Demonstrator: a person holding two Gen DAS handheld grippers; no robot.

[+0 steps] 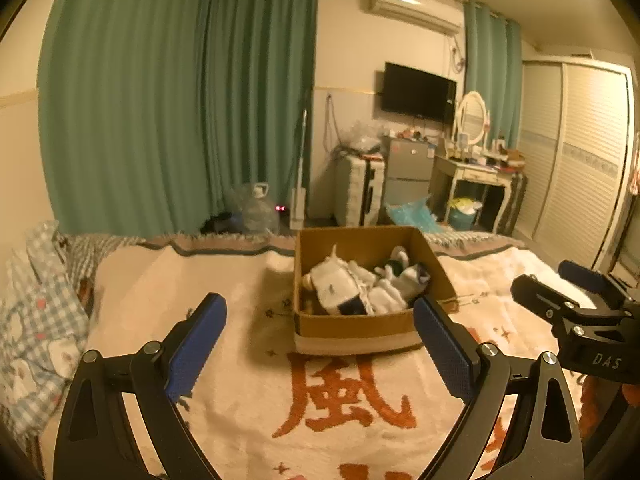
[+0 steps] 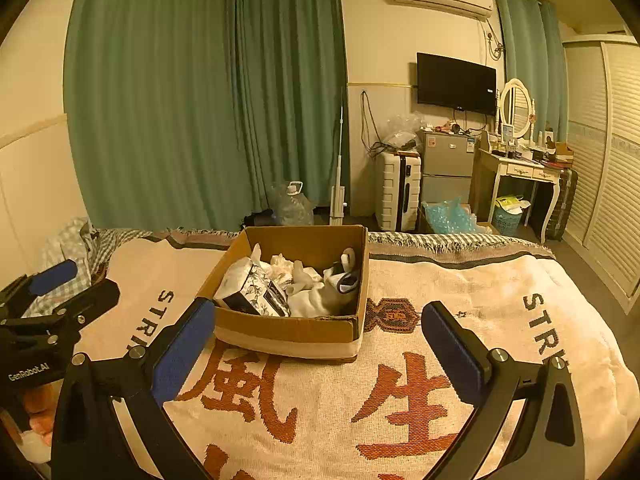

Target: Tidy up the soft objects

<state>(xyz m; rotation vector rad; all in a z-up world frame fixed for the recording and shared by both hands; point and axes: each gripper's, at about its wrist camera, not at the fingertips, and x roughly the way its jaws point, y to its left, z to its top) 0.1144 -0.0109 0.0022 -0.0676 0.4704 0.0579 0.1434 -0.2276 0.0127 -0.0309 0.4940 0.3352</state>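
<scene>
While the left gripper point(image 1: 320, 332) hangs over the blanket point(image 1: 240, 360) in the lower frame, fingers wide apart and empty, the box point(image 1: 360, 326) sits centre frame with soft items point(image 1: 352, 284) inside; the right gripper point(image 1: 576, 300) shows at the right edge.

Right view: right gripper point(image 2: 318, 332) spread, empty, lower frame. Box point(image 2: 288, 332) centre, on blanket point(image 2: 400, 400), items point(image 2: 280, 284) inside. Left gripper point(image 2: 52, 296) at left edge, fingers apart.

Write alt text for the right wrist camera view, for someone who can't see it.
An open cardboard box holding soft white items and a tissue pack sits on a cream blanket with orange characters. The right gripper frames it, jaws wide apart and empty; the left gripper shows at the left edge.
</scene>
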